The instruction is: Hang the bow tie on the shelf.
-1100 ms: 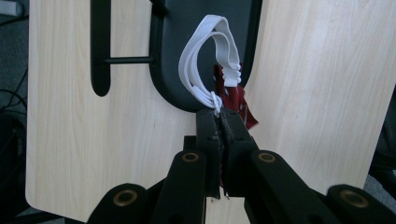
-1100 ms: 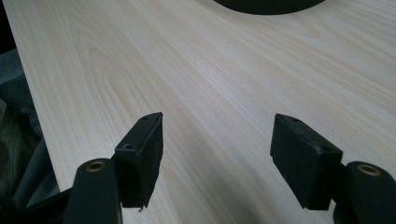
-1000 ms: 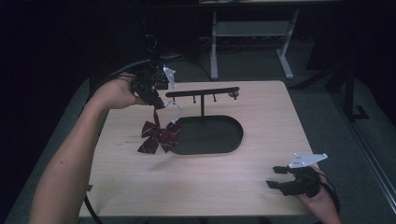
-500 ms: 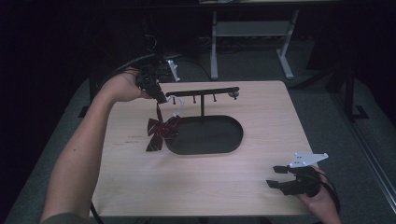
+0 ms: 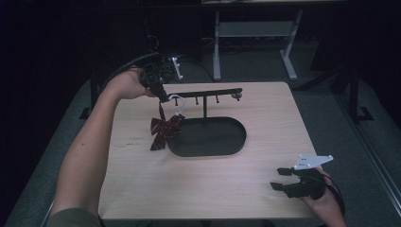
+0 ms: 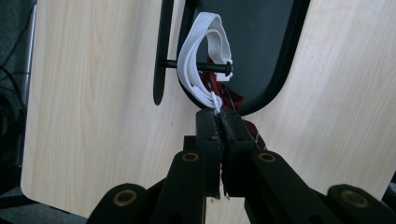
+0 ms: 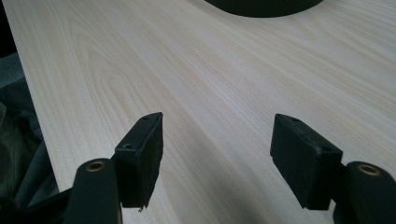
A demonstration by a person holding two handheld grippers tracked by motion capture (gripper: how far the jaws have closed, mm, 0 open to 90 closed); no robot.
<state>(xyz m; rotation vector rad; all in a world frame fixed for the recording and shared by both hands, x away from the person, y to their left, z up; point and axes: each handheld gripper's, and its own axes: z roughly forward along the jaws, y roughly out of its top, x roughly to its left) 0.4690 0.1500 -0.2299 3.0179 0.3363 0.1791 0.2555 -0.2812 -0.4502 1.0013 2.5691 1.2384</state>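
Your left gripper (image 6: 218,114) pinches the white loop (image 6: 198,60), hooked over a peg (image 6: 196,65) at twelve o'clock. Your right gripper (image 7: 217,154) rests wide apart.

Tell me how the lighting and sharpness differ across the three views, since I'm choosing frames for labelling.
High view: dim, room black around the table, soft detail, red bow a dark blur. Left gripper view: bright and even, white band crisp, left claw slightly soft. Right gripper view: bright, wood grain sharp, right claw near the lens and a little blurred.
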